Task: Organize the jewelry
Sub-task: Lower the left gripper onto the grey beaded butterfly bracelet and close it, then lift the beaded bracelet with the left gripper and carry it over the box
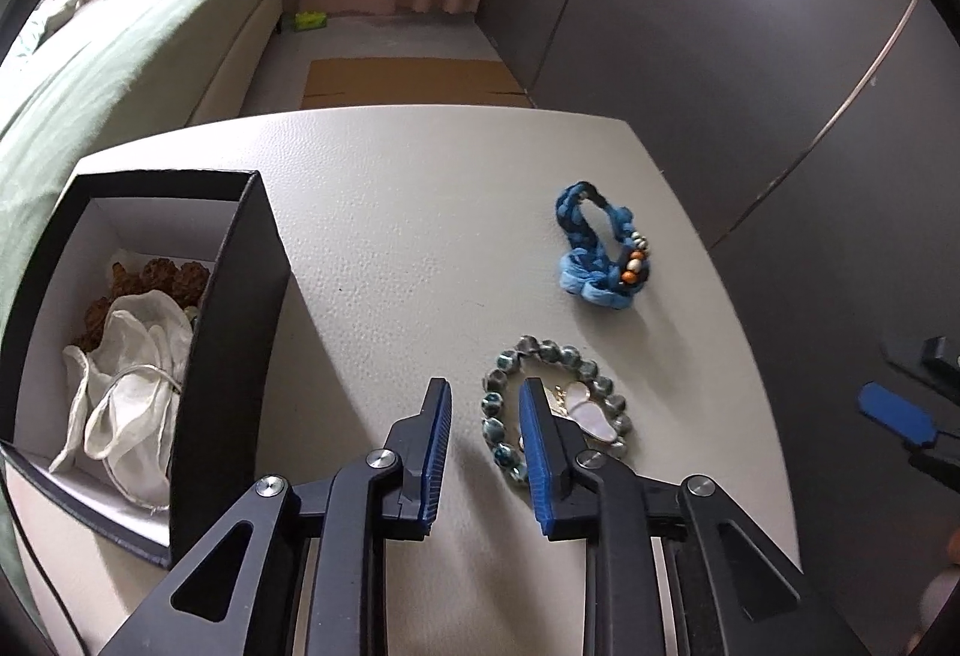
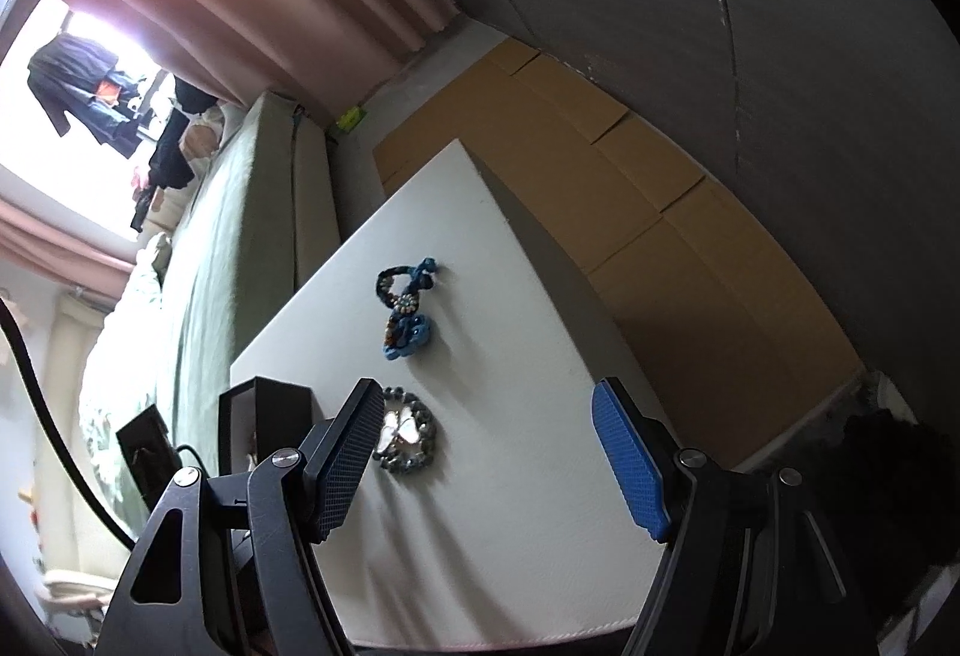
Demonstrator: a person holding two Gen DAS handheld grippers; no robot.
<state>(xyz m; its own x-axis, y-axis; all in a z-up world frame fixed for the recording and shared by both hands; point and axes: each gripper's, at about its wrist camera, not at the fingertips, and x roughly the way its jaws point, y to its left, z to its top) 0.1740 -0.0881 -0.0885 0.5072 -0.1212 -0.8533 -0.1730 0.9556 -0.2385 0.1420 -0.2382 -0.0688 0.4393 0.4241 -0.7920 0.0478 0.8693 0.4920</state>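
The left tongs (image 1: 485, 404) at the bottom are apart over the bead ring (image 1: 555, 404) on the bench (image 1: 390, 212), the right tongs (image 2: 487, 419) are apart too, so the ring and blue band (image 1: 603, 251) still need the box (image 1: 240, 332) at left, which already holds some things.

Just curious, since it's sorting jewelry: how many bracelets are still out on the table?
2. A grey-blue beaded bracelet lies near the left tool, and a blue braided bracelet lies farther back. The black box holds brown beads and a white pouch; more may be hidden there.
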